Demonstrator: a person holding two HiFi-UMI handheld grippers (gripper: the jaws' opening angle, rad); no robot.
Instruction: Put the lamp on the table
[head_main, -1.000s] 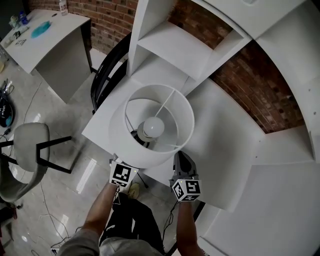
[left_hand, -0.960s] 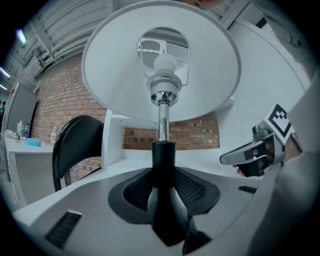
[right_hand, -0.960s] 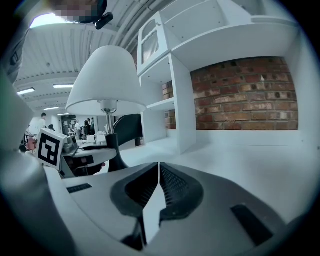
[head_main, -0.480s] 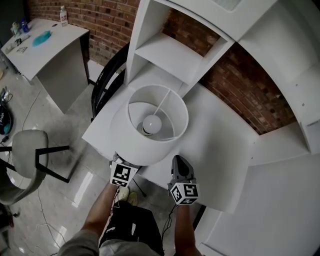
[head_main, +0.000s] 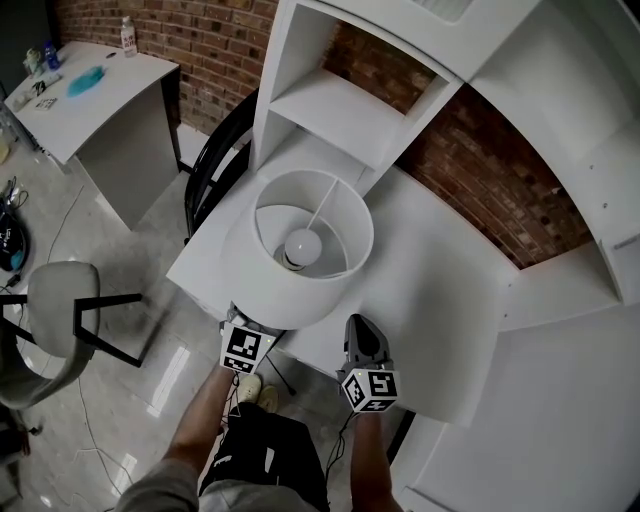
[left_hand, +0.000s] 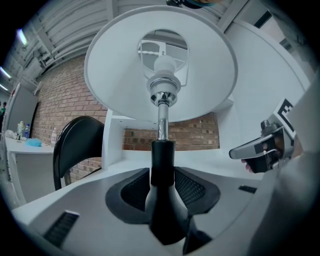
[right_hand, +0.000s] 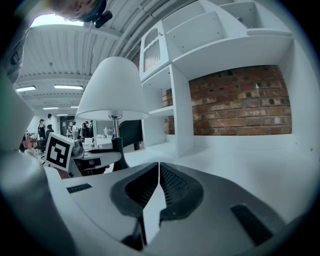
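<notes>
The left gripper (left_hand: 162, 175) has its fingers (left_hand: 131, 189) closed on the black stem (left_hand: 161, 155) of the lamp (head_main: 300, 255), low down where it widens into the foot; the right gripper (right_hand: 158, 166) hangs just beside it on the right, its fingers (right_hand: 176, 187) pressed together on nothing.

The lamp stands upright at the near left part of the white bench (head_main: 430, 290), close to the front edge. From above, the shade (head_main: 290, 305) hides the foot, so I cannot tell for sure whether it touches the top; in the right gripper view it looks down, or very nearly so.

The step in hand looks like the set-down itself, almost finished. As I judge it, the next move calls for making sure the foot sits flat, then spreading the left fingers and drawing back level without knocking the stem; a broad shade on a thin stem would tip easily.

Writing: none readable — only the black-and-white square patterns on the marker cubes (head_main: 247, 348); the bottle (head_main: 127, 35) on the far bench (head_main: 95, 90) has a label too small to read.
</notes>
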